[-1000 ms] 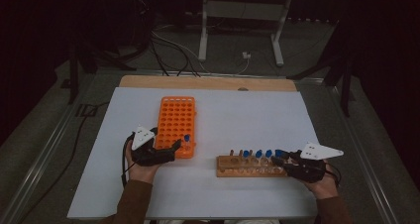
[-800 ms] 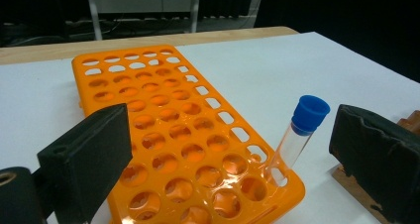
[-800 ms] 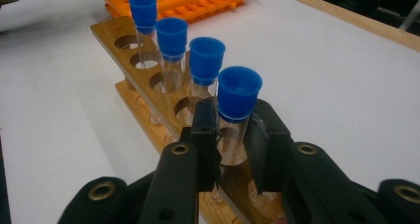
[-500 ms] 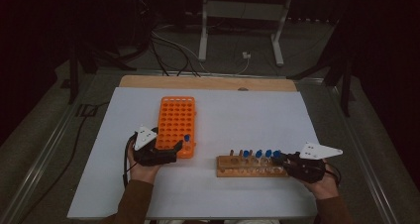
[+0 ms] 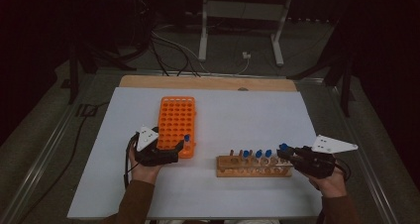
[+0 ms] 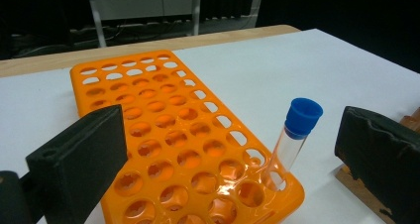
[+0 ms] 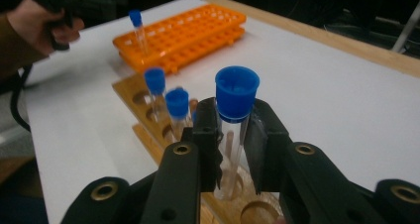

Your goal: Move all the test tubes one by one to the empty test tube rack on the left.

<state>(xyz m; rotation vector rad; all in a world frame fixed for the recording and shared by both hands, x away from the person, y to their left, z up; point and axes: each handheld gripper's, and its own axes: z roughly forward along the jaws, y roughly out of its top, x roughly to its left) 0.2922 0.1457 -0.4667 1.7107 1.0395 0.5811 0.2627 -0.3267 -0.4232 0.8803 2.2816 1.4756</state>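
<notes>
dark floor, trailing cables and a pale metal stand (image 5: 242, 16) are lying behind the white surface (image 5: 247, 110), which is ending in a wooden strip at its far edge.

the tube (image 7: 235, 127) in hand is a clear, slim cylinder wearing a bright blue cap; the right tongs (image 7: 232, 135) are clamping it just under that cap, having just been closing onto it, and its foot is hanging over a hole at the near end of the wooden rack (image 7: 148, 130). in the high view the same tube (image 5: 283, 147) is sitting at the right end of the wooden rack (image 5: 252, 167), in the tips of the right tongs (image 5: 289, 155).

the left tongs (image 6: 233, 154) are standing wide apart, having just been opening, on either side of a second blue-capped tube (image 6: 289, 140) that is leaning in a corner hole of the orange rack (image 6: 173, 140), with neither jaw touching it.

the high view is showing both racks lying well apart, the orange rack (image 5: 177, 124) lengthwise and the left tongs (image 5: 178, 147) at its near end. the right gripper view is adding two more capped tubes (image 7: 167, 105) standing in the wooden rack and a hand (image 7: 42, 21) beyond it. the left gripper view is showing the star-shaped rims of the orange holes.

no writing is legible anywhere.
</notes>
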